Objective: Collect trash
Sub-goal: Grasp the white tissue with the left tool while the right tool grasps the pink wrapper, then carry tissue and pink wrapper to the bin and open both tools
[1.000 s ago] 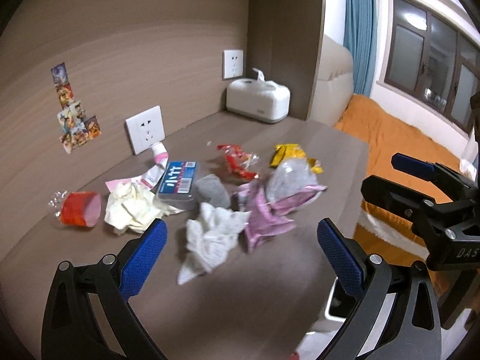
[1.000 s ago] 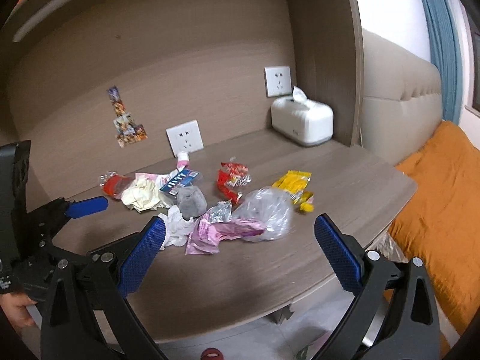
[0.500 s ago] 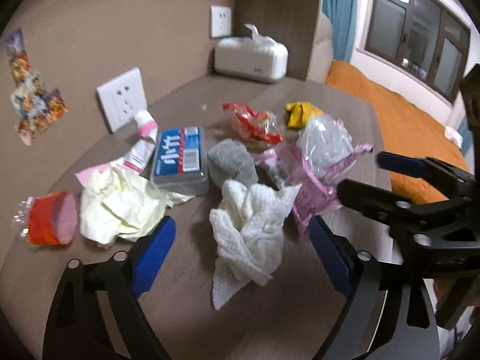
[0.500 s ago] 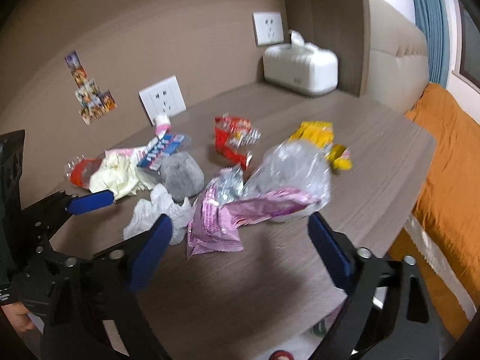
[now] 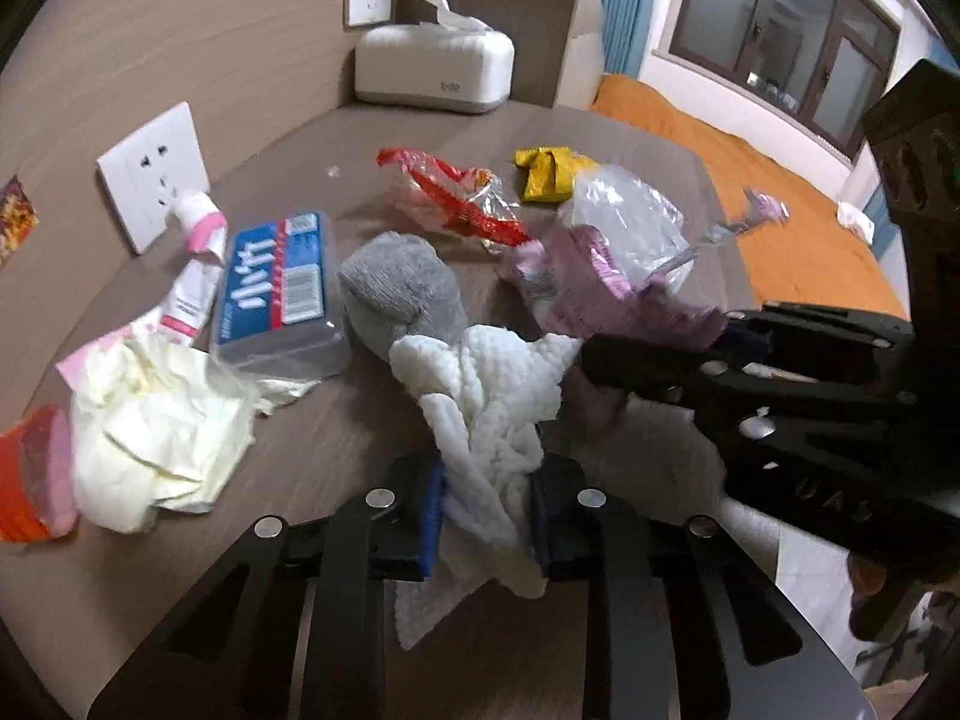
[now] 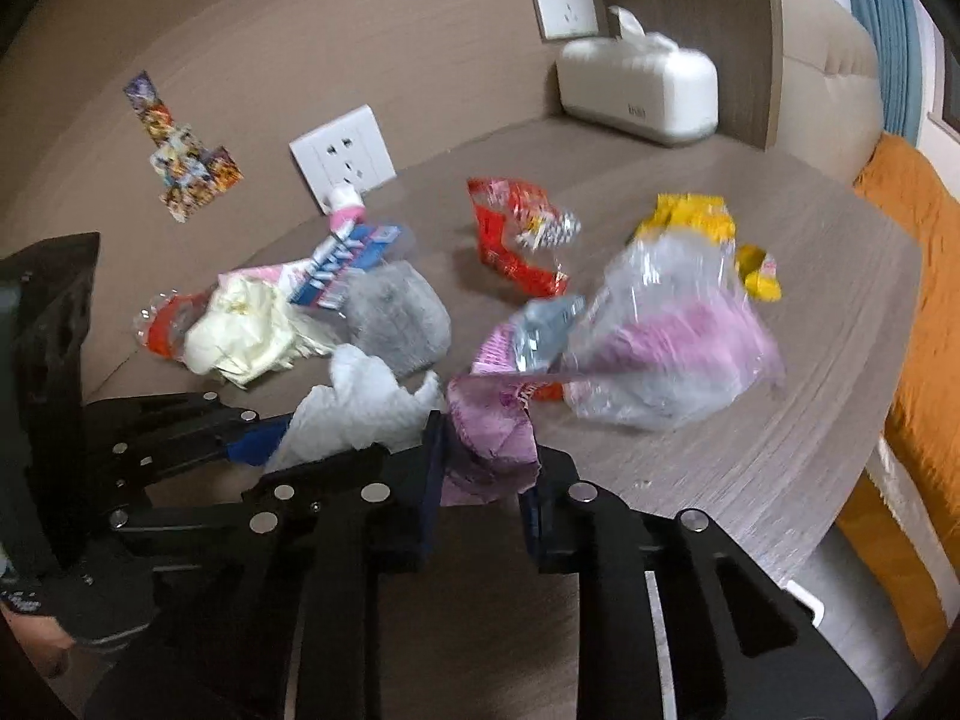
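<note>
Trash lies scattered on a brown wooden table (image 5: 336,432). My left gripper (image 5: 486,510) is shut on a crumpled white paper towel (image 5: 486,396); the towel also shows in the right wrist view (image 6: 366,408). My right gripper (image 6: 480,492) is shut on a pink wrapper (image 6: 492,438), which drags a clear plastic bag (image 6: 666,336) with it. In the left wrist view the right gripper (image 5: 738,348) holds the pink wrapper (image 5: 594,294) just right of the towel.
On the table are a grey ball of cloth (image 5: 402,294), a blue pack (image 5: 276,300), a yellowish crumpled paper (image 5: 156,438), a pink tube (image 5: 198,264), a red cup (image 5: 30,492), a red wrapper (image 5: 462,198), a yellow wrapper (image 5: 546,171) and a white tissue box (image 5: 432,69). An orange bed (image 5: 780,192) lies to the right.
Both grippers moved forward and down to the trash pile. The left closed on the white paper towel and the right closed on the pink wrapper.
</note>
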The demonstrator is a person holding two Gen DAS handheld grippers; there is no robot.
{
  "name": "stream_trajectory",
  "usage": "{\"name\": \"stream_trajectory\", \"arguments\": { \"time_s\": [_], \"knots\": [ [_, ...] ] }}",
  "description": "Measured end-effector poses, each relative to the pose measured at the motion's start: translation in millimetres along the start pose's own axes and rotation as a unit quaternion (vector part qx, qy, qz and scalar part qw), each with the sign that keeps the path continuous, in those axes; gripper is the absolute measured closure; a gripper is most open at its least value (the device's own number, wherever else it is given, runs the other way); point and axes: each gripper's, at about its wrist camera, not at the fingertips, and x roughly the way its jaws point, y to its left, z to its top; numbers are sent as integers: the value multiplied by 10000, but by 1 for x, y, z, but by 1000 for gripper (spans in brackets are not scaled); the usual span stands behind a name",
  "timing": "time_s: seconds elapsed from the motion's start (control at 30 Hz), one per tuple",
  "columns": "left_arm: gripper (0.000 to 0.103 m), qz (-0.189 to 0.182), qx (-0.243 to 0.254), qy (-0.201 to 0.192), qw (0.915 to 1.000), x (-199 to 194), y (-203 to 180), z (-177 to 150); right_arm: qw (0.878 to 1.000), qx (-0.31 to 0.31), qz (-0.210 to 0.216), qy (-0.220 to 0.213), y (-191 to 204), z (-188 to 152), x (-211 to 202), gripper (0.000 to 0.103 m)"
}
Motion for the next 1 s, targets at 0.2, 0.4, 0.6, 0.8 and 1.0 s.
{"name": "stream_trajectory", "arguments": {
  "time_s": [0.2,0.4,0.6,0.8,1.0],
  "knots": [
    [80,17,-16,-222,9998,-38,-2,10,9994,-119,151,-304,4,13,-35,85],
    [81,44,123,-491,9987,-65,-28,20,9973,-45,462,-576,-4,20,-70,93],
    [84,-106,235,-621,9977,-77,-62,30,9959,-115,401,-797,-16,19,-104,93],
    [84,-407,524,-690,9954,-72,-109,42,9955,89,-2,-939,-57,3,-144,93],
    [84,-893,922,-538,9903,-49,-168,50,9931,548,-479,-921,-105,-27,-174,93]
  ]
}}
